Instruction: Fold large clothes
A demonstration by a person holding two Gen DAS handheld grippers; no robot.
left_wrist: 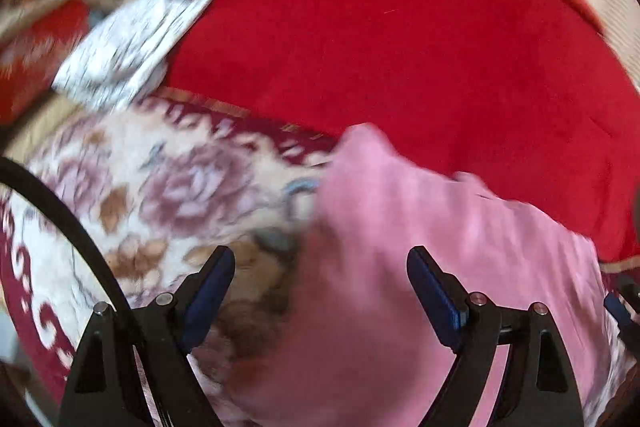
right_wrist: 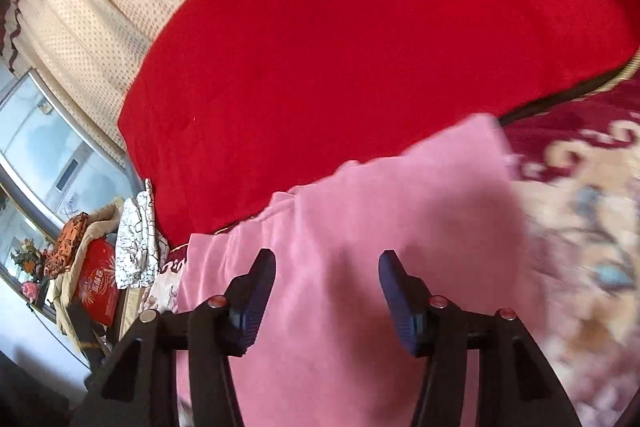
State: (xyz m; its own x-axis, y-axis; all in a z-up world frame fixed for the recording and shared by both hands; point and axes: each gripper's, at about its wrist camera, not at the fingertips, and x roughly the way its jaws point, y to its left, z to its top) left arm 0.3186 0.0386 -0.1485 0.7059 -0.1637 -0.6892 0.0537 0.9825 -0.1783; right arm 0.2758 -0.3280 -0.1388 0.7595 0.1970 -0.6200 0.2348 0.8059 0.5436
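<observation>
A: What's the cloth like?
B: A pink garment point(left_wrist: 400, 267), soft and slightly fuzzy, lies rumpled on a plush floral blanket point(left_wrist: 160, 187) with a maroon scrolled border. Behind it spreads a flat red cover point(left_wrist: 400, 47) with a trimmed edge.

A: And the tools?
B: The left tool point(left_wrist: 320, 291) hangs released, its fingers spread wide over the garment's left edge, nothing pinched. The right tool point(right_wrist: 327, 291) is also released, above the garment's middle, pads clear of the cloth.

A: Any room to move?
B: The red cover gives broad bare space beyond. At far left sit a folded black-and-white cloth point(left_wrist: 132, 47) and a red box point(right_wrist: 98, 281); dotted cream curtains point(right_wrist: 92, 27) and a window stand behind
</observation>
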